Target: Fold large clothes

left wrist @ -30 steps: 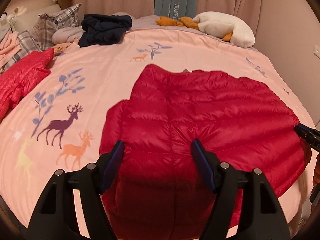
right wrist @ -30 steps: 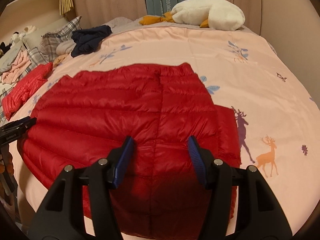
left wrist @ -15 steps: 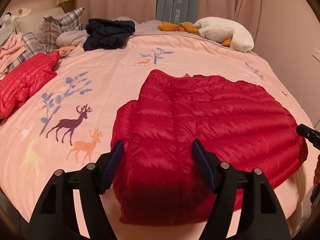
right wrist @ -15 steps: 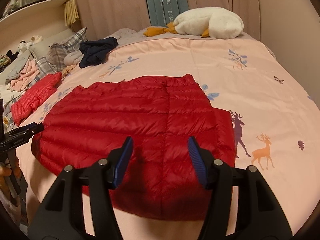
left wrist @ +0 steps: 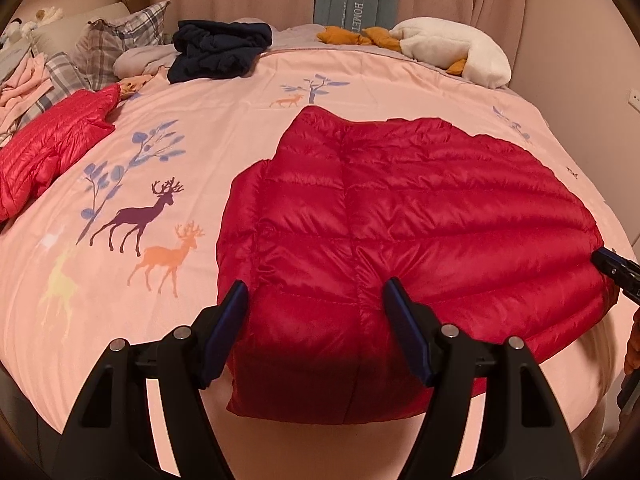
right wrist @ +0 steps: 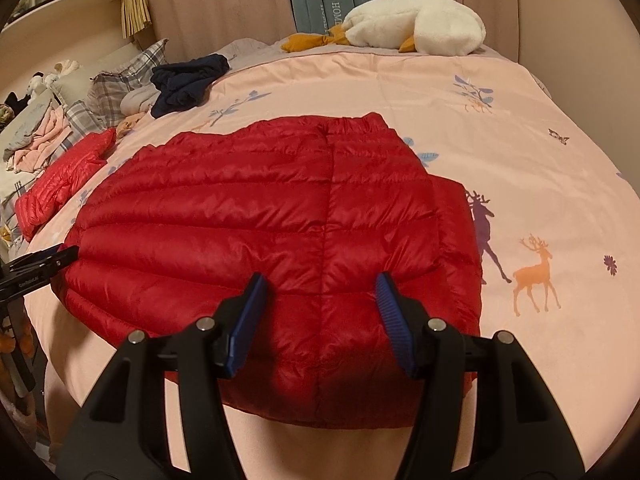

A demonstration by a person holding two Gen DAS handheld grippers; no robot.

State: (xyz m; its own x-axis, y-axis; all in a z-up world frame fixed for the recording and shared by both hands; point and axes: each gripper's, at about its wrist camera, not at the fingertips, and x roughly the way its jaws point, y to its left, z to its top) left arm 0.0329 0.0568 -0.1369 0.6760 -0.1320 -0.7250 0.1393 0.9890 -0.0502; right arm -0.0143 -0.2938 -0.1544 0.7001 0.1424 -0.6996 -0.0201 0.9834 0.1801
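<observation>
A red puffer jacket [left wrist: 404, 216] is spread flat on the pink bed [left wrist: 224, 120], near its front edge. The left tool [left wrist: 316, 304] is held wide open above the jacket's near hem, nothing gripped. The right tool [right wrist: 320, 296] is likewise spread open and empty over the same hem. A second red jacket [left wrist: 52, 144] is seen crumpled at the bed's left side.

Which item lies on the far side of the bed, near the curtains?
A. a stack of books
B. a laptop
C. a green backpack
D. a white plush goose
D: the white plush goose with orange beak and feet lies along the far edge of the bed, in front of the curtains, beyond the red down jacket.
</observation>
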